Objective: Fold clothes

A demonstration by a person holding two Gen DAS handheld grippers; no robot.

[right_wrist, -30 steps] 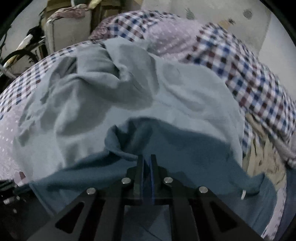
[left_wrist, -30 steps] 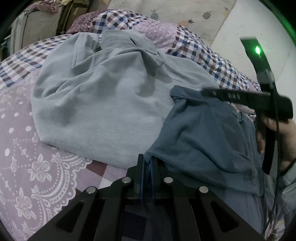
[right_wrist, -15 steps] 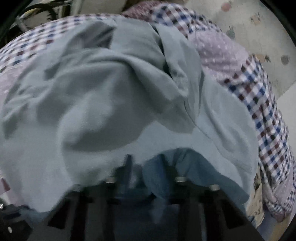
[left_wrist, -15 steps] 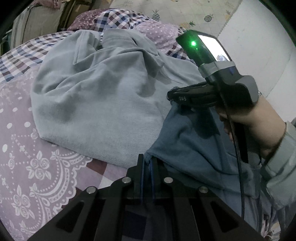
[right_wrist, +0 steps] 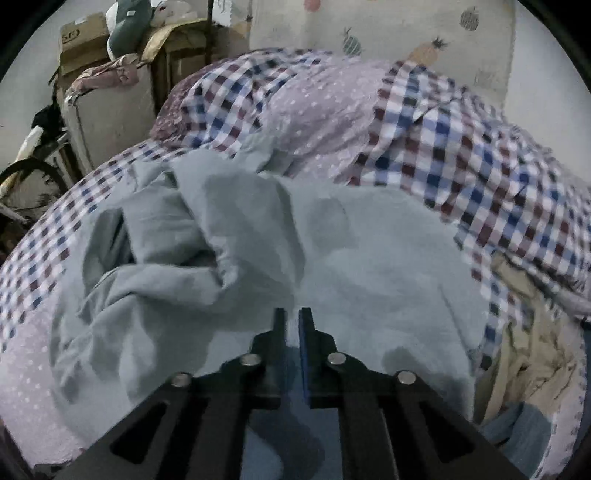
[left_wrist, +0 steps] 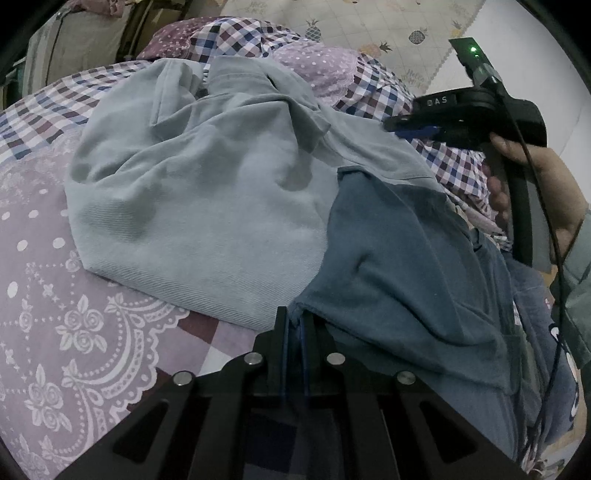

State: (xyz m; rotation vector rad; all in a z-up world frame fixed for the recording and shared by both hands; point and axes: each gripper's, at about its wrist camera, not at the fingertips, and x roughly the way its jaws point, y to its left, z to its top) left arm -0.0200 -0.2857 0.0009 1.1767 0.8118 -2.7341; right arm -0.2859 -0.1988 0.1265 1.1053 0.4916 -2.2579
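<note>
A dark blue garment [left_wrist: 406, 266] lies on the bed, its far edge overlapping a crumpled light grey garment [left_wrist: 207, 206]. My left gripper [left_wrist: 293, 317] is shut on the blue garment's near corner, low over the bedcover. My right gripper [left_wrist: 395, 123], held in a hand [left_wrist: 535, 177], hovers above the far right of the clothes. In the right wrist view its jaws [right_wrist: 291, 314] are opening, with a narrow gap and nothing between them, and the light grey garment [right_wrist: 369, 266] lies below.
The bed has a purple lace-print cover [left_wrist: 74, 332] and a bunched checked quilt [right_wrist: 461, 166]. A beige cloth [right_wrist: 535, 350] lies at the right edge. Cardboard boxes [right_wrist: 107, 103] stand beyond the bed at the back left. A pineapple-print wall covering [left_wrist: 388, 33] is behind.
My right gripper let go of the blue garment's far corner, then rose and drew back to the right. That corner now rests on the grey garment. The left gripper kept still.
</note>
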